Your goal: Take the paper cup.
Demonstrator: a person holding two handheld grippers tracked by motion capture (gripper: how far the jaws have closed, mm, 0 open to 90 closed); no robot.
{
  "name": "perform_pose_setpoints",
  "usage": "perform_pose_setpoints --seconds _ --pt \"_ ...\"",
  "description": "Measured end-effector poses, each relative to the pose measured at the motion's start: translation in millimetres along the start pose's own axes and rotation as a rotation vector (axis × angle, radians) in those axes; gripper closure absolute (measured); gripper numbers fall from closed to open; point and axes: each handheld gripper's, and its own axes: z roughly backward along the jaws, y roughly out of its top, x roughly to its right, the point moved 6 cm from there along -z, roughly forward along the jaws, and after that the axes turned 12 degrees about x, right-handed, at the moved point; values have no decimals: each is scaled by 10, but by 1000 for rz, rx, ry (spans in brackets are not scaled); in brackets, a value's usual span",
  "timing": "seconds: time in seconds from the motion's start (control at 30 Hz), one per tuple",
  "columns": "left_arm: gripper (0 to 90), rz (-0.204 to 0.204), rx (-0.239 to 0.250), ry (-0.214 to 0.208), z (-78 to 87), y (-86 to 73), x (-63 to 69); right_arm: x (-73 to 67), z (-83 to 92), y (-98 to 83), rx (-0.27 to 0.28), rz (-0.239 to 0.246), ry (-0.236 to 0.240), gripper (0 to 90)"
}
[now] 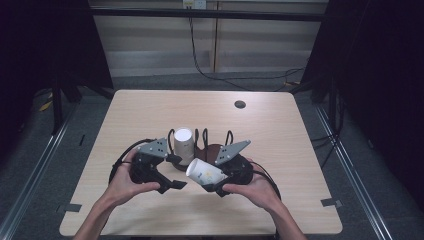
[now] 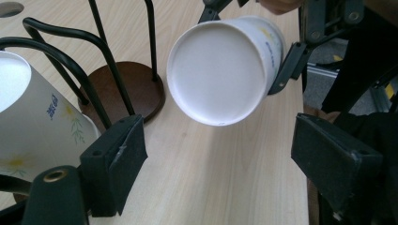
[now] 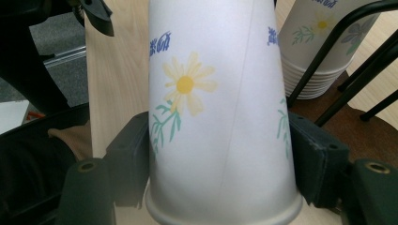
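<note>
From the high view I see my two hand-held grippers meeting low over the near middle of a pale wooden table. My right gripper holds a white paper cup tipped on its side, its closed bottom pointing toward my left gripper. Just behind them stands a dark wire cup rack on a round brown base, with a stack of cups sitting upside down in it.

The right gripper view gives what the high view cannot: the cup sits squarely between my two black jaws, both pads pressed against its sides close to the rolled rim, so the tongs are clamped narrow on it. Here I can read its print, a yellow daisy with green stems and blue lettering. To the upper right the stack of cups shows its nested rims, with rack wires crossing in front.

The left gripper view shows the held cup from its base end, a plain white disc hanging above the table, gripped farther off by the right gripper. My left jaws stand wide apart with nothing between them, only bare tabletop. The stack leans in at the left edge, beside the brown base of the rack.
</note>
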Motion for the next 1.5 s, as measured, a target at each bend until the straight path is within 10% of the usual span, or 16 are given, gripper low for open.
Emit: perform_pose_setpoints --seconds 0.77,1.5 --pt "180 -13 -79 -12 -141 -75 52 -44 -141 -90 -235 98 30 305" --pt "229 -17 -203 -70 -383 -273 100 -134 -204 -164 -348 164 50 307"
